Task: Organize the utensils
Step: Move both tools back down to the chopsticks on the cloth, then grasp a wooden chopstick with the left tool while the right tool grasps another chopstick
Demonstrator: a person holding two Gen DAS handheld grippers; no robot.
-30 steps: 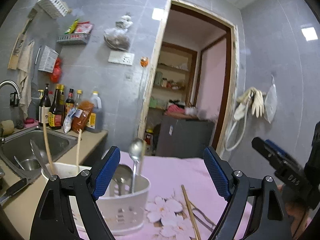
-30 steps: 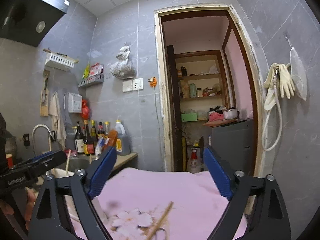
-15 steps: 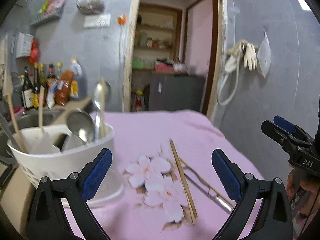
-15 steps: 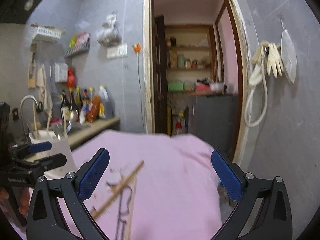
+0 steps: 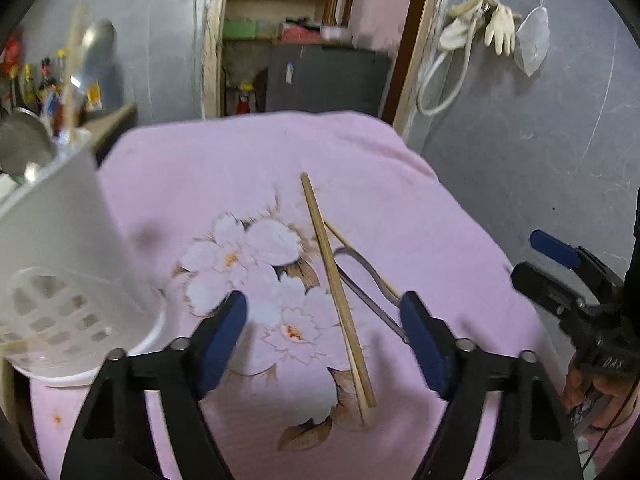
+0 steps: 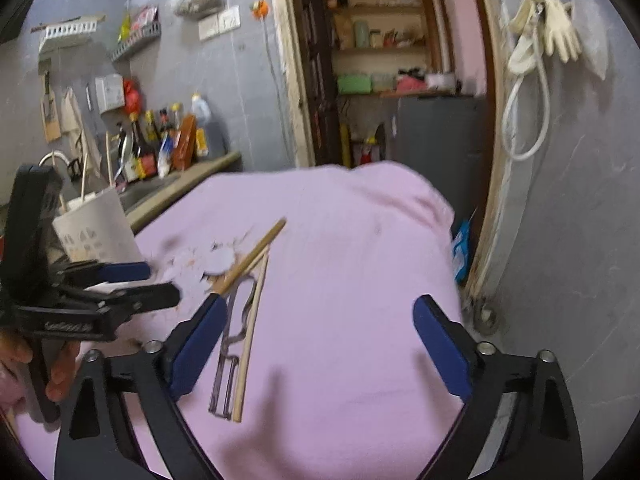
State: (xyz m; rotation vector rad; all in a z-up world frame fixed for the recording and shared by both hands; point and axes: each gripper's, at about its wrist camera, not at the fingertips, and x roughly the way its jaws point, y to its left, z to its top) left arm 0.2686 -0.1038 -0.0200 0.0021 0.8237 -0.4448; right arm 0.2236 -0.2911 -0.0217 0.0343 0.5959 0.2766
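At the far left a white perforated utensil holder (image 5: 60, 264) stands on the pink flowered cloth (image 5: 248, 160) that covers the worktop, with a metal spoon (image 5: 92, 40) and wooden sticks rising from it. Just right of the holder, the left tool (image 5: 322, 320) hangs over the cloth with its jaws apart and closing; nothing is gripped. A wooden chopstick (image 5: 336, 288) lies on the cloth and runs between its blue pads, which do not touch it. A bent metal utensil (image 5: 368, 284) and a thinner chopstick (image 5: 360, 252) cross beneath it, near the right pad. Further right, the right tool (image 6: 320, 344) is spread wide, its jaws closing on nothing but bare cloth. The utensils lie just beside its left pad (image 6: 200, 344), not between its fingers.
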